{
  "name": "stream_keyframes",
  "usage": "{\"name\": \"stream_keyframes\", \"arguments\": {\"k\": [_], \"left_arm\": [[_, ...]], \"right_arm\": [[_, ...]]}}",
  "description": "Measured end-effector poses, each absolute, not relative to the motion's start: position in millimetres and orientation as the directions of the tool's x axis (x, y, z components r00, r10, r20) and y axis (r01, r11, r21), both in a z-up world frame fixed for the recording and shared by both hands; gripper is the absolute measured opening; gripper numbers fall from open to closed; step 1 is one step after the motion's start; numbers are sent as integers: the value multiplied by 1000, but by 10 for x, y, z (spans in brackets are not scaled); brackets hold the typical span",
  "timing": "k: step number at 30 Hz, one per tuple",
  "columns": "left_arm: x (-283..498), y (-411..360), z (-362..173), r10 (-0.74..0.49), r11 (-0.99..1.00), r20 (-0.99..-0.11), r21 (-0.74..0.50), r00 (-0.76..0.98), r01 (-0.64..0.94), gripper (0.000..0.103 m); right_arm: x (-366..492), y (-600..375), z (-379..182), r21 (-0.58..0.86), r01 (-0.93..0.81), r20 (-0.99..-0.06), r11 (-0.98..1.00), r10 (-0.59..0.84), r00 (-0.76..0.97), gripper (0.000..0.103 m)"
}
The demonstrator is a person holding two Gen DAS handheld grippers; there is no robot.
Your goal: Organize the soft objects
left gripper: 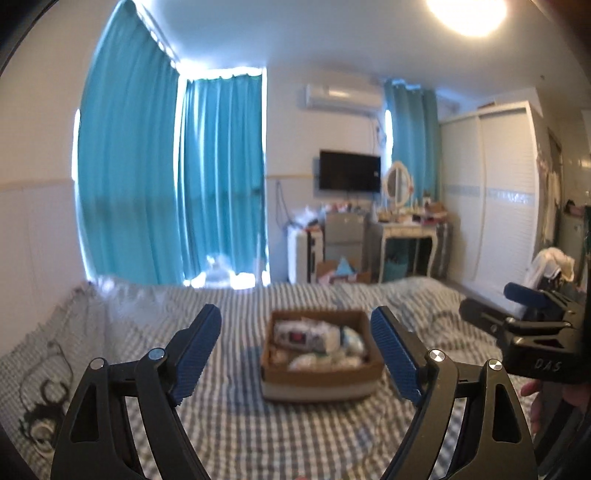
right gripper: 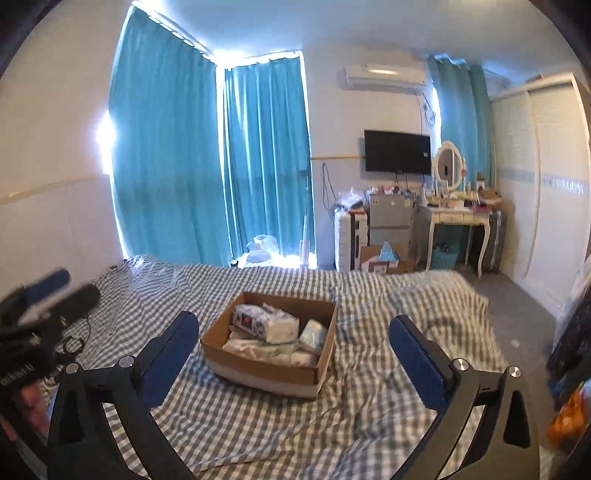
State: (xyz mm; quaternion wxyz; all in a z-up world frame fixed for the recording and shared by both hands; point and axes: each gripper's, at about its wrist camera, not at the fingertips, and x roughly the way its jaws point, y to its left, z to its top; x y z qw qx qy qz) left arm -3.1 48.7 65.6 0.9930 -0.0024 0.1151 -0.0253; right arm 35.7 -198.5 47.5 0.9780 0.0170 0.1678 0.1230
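Bedroom, bed (right gripper: 258, 424) covered with a grey-white checked sheet, wrinkled toward its right side. Nearest the camera in the left wrist view, left gripper (left gripper: 295, 350) held above the sheet, blue-padded fingers spread wide, nothing between them. Right gripper (right gripper: 291, 354) likewise above the near part of the bed, fingers wide apart, holding nothing. Each gripper shows at the edge of the other's view: the right one at the right edge of the left view, the left one blurred at the left edge of the right view.

Cardboard box (right gripper: 258, 363) sits about mid-bed, open top, just beyond both pairs of fingertips, touched by neither. Soft packs (right gripper: 266, 325) lie inside it: white wrapped bundles, one with a dark red-and-black print toward the box's far left corner, a pale blue-white one toward the right wall. Exact count unclear, left view is blurred.

Black cable (left gripper: 44, 398) coils on the sheet near the bed's left edge.

Past the bed's far edge: another open carton (right gripper: 384, 258) on the floor, white suitcase (right gripper: 345, 236), small grey fridge (right gripper: 391, 218), white dressing table (right gripper: 458, 221) with oval mirror (right gripper: 448, 164), cluttered top. Wall TV (right gripper: 397, 151), air conditioner (right gripper: 384, 75) above it. Teal curtains (right gripper: 166, 147) drawn, daylight at their edges. White wardrobe (right gripper: 546, 184) on the right wall. Ceiling lamp (left gripper: 467, 14) lit.
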Motion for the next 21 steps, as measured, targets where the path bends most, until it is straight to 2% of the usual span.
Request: {"name": "stream_keyframes", "arguments": {"k": [8,21], "left_arm": [[128,398,153,-48,999,-311,-13,949,46,84],[157,441,-19,-49,999,-349,-21,936,44,84]], "right_arm": [[509,-1938,23,85,-210,-401,974,226,888,103],[570,-1854,-67,49,-202,-431,978,203,879,103]]}}
